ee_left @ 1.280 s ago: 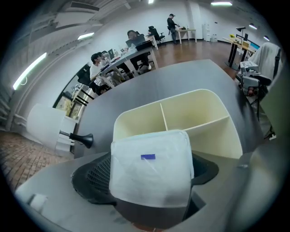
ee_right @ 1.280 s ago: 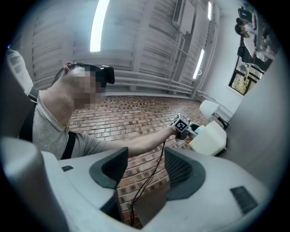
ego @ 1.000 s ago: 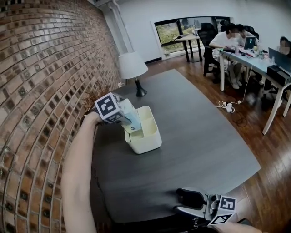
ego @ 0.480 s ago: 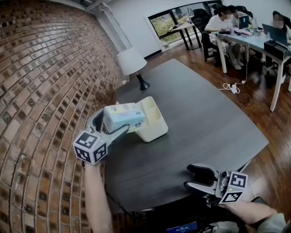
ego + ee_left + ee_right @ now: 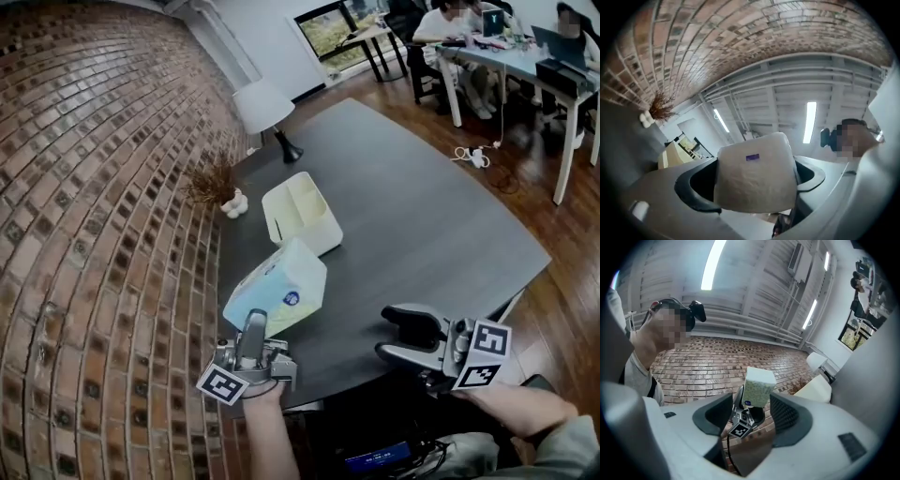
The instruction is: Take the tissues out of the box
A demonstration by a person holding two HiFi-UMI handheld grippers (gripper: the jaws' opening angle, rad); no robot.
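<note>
My left gripper (image 5: 255, 330) is shut on a soft white-and-blue tissue pack (image 5: 277, 296) and holds it up over the table's near left corner, clear of the cream box (image 5: 302, 214). In the left gripper view the pack (image 5: 757, 174) fills the gap between both jaws, and the cream box (image 5: 674, 154) shows behind at the left. My right gripper (image 5: 405, 337) is open and empty at the table's near edge. In the right gripper view the jaws of the right gripper (image 5: 751, 417) frame the raised pack (image 5: 758, 385) and the cream box (image 5: 813, 389).
A dark table (image 5: 422, 225) runs beside a brick wall (image 5: 103, 187). A white lamp (image 5: 263, 108) and a dried plant (image 5: 214, 185) with small white balls stand at the wall side. People sit at a desk (image 5: 525, 66) at the far right, and cables (image 5: 473, 155) lie on the wooden floor.
My left gripper lifted the tissue pack out of the cream box and carried it toward the near left corner of the table. The right gripper stayed almost still.
</note>
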